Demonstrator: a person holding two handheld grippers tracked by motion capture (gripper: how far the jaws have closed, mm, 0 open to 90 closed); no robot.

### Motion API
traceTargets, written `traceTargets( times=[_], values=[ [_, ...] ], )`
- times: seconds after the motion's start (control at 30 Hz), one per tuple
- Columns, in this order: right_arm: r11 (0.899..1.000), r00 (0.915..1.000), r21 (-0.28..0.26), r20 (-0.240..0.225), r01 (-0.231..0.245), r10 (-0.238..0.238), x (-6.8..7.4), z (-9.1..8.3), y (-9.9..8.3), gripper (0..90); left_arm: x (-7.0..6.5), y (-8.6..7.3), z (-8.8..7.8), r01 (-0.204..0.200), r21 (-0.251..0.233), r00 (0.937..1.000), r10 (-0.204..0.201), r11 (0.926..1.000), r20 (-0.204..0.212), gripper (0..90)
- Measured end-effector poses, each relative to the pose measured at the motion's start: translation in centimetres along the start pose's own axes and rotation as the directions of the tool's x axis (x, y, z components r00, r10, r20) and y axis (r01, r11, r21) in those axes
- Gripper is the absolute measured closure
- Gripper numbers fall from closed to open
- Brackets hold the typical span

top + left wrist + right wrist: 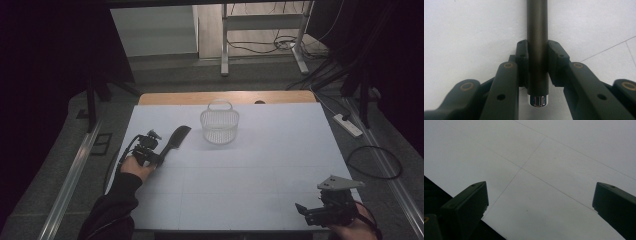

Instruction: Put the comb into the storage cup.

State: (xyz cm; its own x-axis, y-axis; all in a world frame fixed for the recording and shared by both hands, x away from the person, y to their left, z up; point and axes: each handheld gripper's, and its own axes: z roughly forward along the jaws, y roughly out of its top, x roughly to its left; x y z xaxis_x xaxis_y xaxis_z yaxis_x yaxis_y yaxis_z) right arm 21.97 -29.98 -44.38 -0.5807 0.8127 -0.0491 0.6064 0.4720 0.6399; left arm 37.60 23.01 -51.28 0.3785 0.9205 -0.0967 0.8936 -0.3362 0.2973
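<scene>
Near the surface's (260, 165) left edge lies a black brush (173, 141), its handle clamped in the left gripper (537, 63). Gripped near its end, it may tilt or slip when lifted toward the basket (219, 123). Right gripper (540, 202) rests with its jaws apart.

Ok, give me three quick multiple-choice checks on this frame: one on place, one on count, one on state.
1. Where is the wire basket relative to the black comb?
A. To its right, nearer the table's far edge
B. On top of it
C. At the table's near edge

2. How many baskets stand on the table?
A. One
B. Two
C. Three

3. What is the left claw doing?
A. Hanging wide open
B. Clamped on the comb's handle
C. Holding the basket

Answers: 1 A, the high view shows it; 2 A, a single basket; 3 B, the left gripper view shows the pads pressing the handle.
</scene>
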Motion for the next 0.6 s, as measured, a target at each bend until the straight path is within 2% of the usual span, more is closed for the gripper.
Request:
traceTargets(
  times=[0.3, 0.4, 0.6],
  values=[
    [1.000, 1.0000, -0.002, -0.001, 0.001, -0.001, 0.0, 0.0, 0.0, 0.8, 0.9, -0.5, -0.2, 0.059, -0.045, 0.9967, -0.056, 0.9973, 0.059, 72.4],
    [1.000, 1.0000, -0.002, -0.002, 0.000, 0.000, 0.0, 0.0, 0.0, 0.8, 1.1, -0.8, -0.6, 0.063, -0.072, 0.9962, -0.058, 0.9955, 0.064, 72.5],
    [1.000, 1.0000, -0.005, -0.002, -0.001, 0.001, 0.0, -0.1, 0.0, 0.8, 1.2, -1.3, -1.6, 0.071, -0.144, 0.9943, -0.059, 0.9870, 0.089, 72.4]
  ],
)
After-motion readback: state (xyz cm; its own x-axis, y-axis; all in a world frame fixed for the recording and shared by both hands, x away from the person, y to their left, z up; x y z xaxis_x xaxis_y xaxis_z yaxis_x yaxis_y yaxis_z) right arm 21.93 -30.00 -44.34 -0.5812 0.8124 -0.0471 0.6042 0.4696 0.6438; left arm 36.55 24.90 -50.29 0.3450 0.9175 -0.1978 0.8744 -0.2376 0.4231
